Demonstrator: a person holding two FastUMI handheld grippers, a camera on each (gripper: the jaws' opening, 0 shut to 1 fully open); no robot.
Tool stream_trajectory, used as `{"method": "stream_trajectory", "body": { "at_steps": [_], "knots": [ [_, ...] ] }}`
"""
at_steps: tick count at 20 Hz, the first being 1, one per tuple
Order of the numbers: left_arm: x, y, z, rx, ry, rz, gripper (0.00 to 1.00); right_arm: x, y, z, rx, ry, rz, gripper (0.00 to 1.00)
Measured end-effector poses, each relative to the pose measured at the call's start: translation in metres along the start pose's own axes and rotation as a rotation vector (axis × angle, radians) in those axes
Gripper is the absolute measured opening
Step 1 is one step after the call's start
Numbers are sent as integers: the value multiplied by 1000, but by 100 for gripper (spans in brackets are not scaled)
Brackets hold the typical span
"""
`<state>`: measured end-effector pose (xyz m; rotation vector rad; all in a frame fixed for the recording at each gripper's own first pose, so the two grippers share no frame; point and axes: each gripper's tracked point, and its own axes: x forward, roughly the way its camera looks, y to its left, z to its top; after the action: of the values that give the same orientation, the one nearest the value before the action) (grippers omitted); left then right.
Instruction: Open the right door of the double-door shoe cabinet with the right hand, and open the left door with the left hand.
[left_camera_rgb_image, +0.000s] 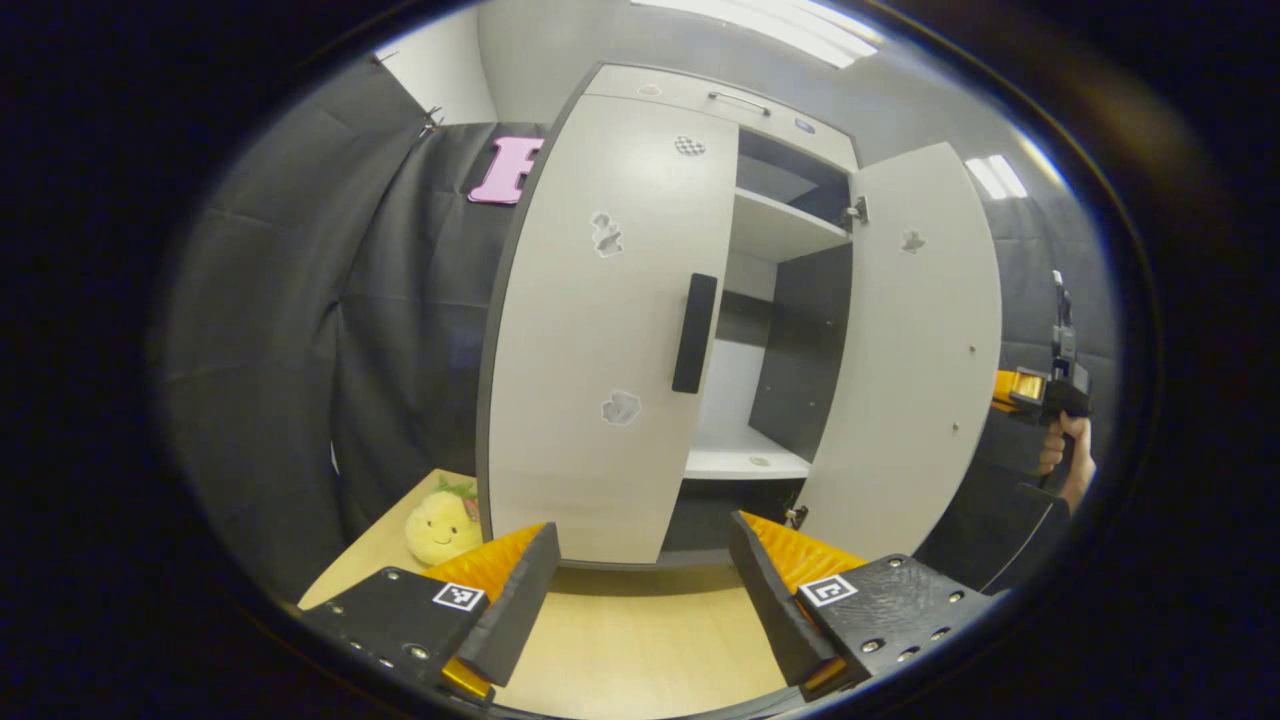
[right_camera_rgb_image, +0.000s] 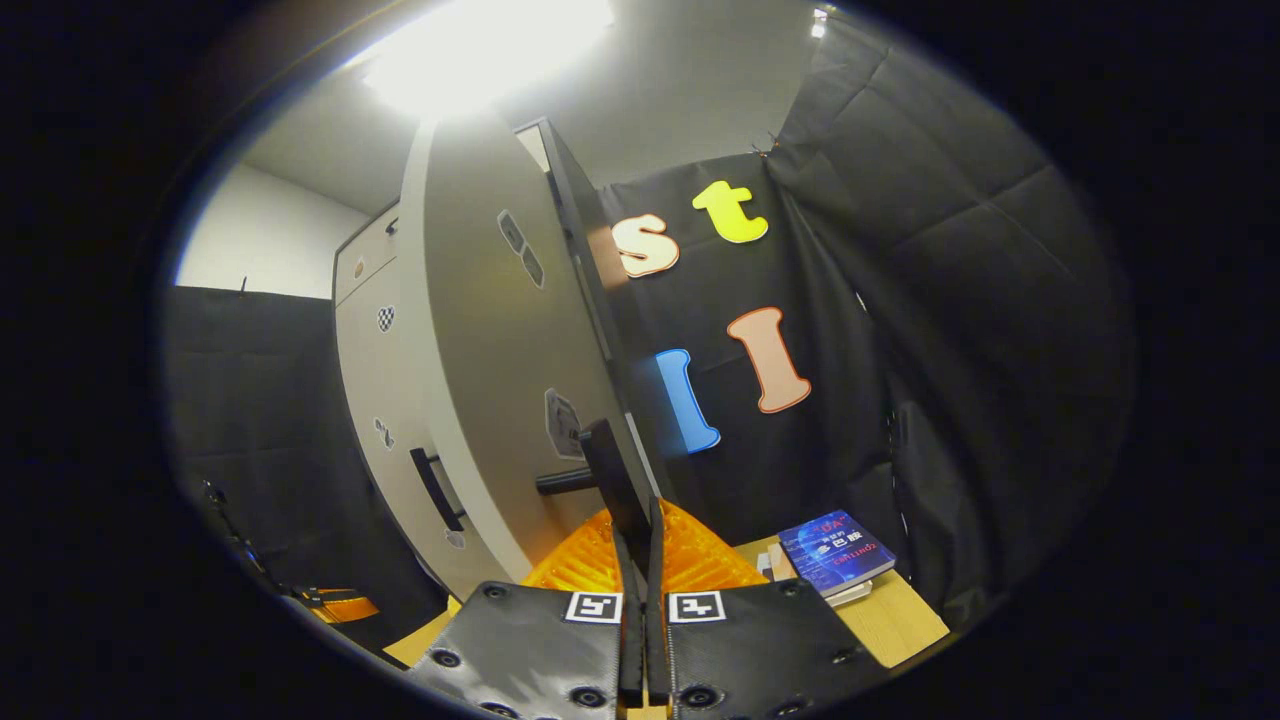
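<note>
The right door stands swung open, its handle pinched in the right claw. The left door is shut; the left claw waits wide, facing the cabinet above the worktop, lined up toward that door's handle.

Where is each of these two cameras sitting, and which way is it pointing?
Left gripper view: rides on the left gripper, jaws apart, facing the cabinet front: closed left door, open right door; a hand with the other gripper at right.
Right gripper view: rides on the right gripper, jaws closed on the right door's handle, looking along that door's edge toward a book.
Shared: both doors, the wooden table.
</note>
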<state>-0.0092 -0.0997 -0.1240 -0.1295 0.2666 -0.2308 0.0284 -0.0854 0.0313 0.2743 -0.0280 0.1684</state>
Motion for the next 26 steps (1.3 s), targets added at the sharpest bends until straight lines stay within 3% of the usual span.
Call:
{"method": "stream_trajectory", "body": {
  "at_steps": [7, 11, 16, 19, 21, 22, 23, 26],
  "knots": [
    [21, 17, 14, 14, -7, -3, 98, -12, -3, -5, -67, 56, -92, 3],
    [36, 20, 27, 25, -25, -26, 98, -37, -2, -15, -45, 76, -102, 3],
    [59, 17, 47, 52, -56, -34, 98, -71, -53, -24, -18, 102, -253, 2],
    [79, 14, 70, 94, -92, -24, 99, -71, -88, -19, -39, 87, -353, 2],
    [90, 9, 86, 122, -120, -11, 99, -66, -103, -13, -53, 74, -377, 2],
    [98, 5, 94, 128, -132, -8, 99, -58, -109, -11, -48, 74, -383, 25],
    [107, 0, 101, 129, -145, -9, 98, -51, -114, -9, -39, 73, -381, 17],
    [133, -17, 118, 124, -175, -9, 98, -30, -141, -6, -47, 62, -429, 95]
  ]
}}
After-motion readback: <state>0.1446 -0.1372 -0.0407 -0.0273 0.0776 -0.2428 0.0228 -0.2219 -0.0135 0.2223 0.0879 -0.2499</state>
